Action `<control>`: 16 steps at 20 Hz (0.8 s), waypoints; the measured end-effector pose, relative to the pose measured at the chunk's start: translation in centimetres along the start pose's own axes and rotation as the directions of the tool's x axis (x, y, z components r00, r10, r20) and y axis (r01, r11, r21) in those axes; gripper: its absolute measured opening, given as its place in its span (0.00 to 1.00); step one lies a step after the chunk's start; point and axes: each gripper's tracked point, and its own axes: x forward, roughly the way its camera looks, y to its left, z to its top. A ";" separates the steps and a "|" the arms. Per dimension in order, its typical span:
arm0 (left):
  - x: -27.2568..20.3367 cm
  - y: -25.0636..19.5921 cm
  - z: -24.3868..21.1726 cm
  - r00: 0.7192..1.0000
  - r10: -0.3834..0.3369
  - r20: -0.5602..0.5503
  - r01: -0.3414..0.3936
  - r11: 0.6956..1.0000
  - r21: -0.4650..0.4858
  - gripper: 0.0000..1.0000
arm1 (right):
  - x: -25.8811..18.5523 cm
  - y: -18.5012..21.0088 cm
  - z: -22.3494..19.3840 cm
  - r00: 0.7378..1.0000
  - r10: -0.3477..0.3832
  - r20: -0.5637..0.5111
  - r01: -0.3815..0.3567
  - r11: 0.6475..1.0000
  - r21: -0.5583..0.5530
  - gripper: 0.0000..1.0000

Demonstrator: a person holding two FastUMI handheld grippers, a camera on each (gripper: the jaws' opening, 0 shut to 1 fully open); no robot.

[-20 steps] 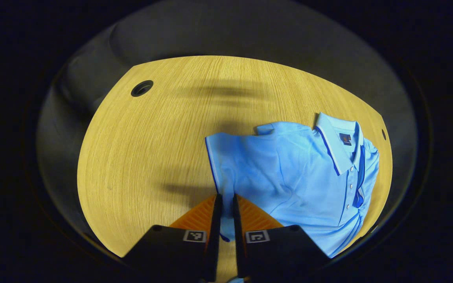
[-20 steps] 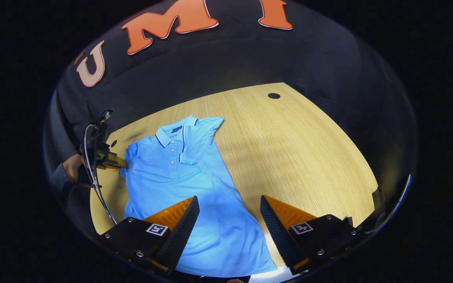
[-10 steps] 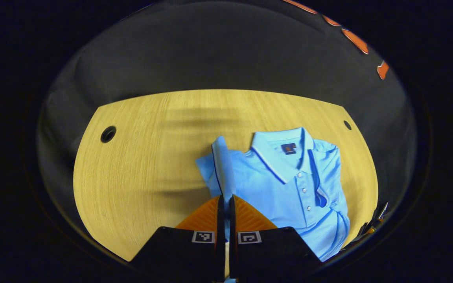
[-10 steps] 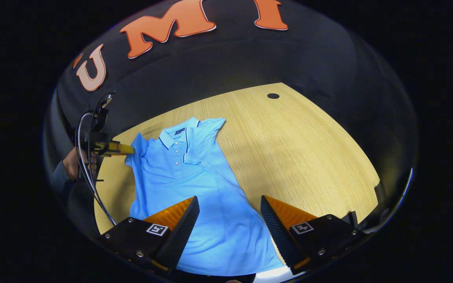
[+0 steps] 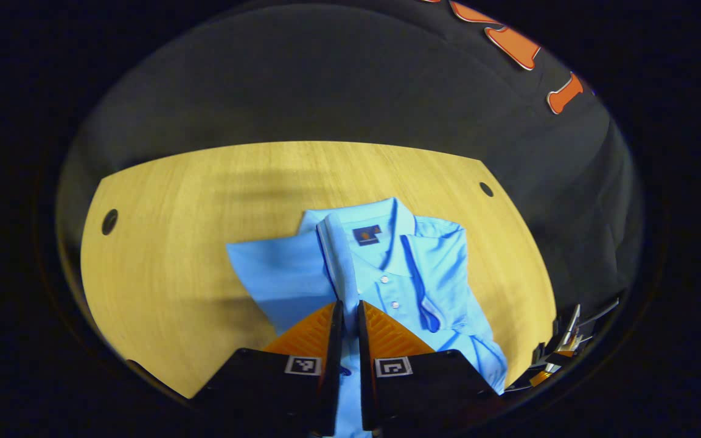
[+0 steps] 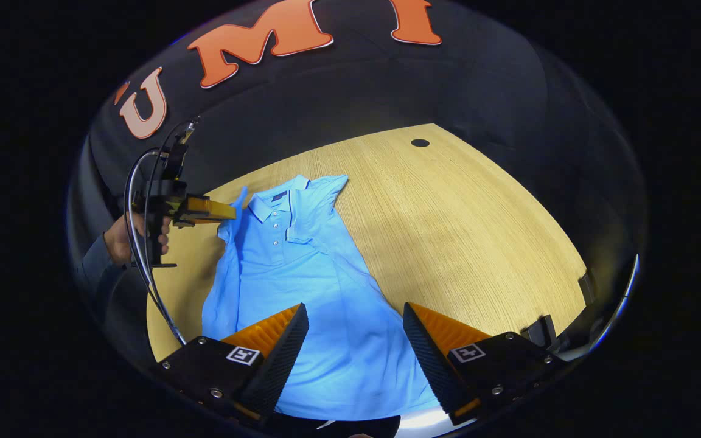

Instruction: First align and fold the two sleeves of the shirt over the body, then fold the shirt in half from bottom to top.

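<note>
A light blue polo shirt (image 6: 302,286) lies face up on the wooden table (image 6: 460,231), collar away from my right gripper. One sleeve (image 6: 320,204) is folded onto the chest. My left gripper (image 5: 345,305) is shut on the other sleeve (image 5: 338,267) and holds it lifted over the body near the collar (image 5: 381,228). In the right gripper view, the left gripper (image 6: 226,212) hangs above the shirt's left shoulder, held by a hand (image 6: 120,238). My right gripper (image 6: 355,319) stands open above the shirt's hem with nothing between its fingers.
The table has small round holes (image 5: 109,221) (image 5: 486,189) near its far corners. Bare wood (image 6: 478,243) stretches to the right of the shirt. The right gripper (image 5: 560,356) shows at the lower right edge of the left gripper view.
My left gripper has lifted the sleeve off the table and carried it inward over the shirt's body. The right gripper has stayed open above the hem.
</note>
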 end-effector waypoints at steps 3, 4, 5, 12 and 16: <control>-0.8 -1.4 -0.5 1.000 -0.012 0.020 0.011 1.000 0.028 0.68 | -0.1 -0.8 -0.3 1.000 0.009 -0.004 -0.009 1.000 0.003 0.98; -1.2 -1.5 -1.0 1.000 0.003 0.024 -0.004 0.999 0.043 0.82 | -0.2 -1.0 -0.4 1.000 0.019 -0.007 -0.019 1.000 0.002 0.98; -2.0 -1.6 -1.3 1.000 0.012 0.029 -0.013 0.999 0.050 0.99 | -0.3 -1.1 -0.4 1.000 0.027 -0.008 -0.027 1.000 0.000 0.98; -8.2 -2.3 -7.3 0.995 0.090 0.052 -0.090 0.996 0.001 0.99 | -1.1 -2.9 -2.8 0.994 0.089 -0.060 -0.094 0.993 -0.077 0.98; -11.2 -1.8 -12.7 0.989 0.141 0.036 -0.140 0.990 -0.018 0.99 | -1.2 -3.9 -5.5 0.988 0.113 -0.103 -0.125 0.984 -0.125 0.98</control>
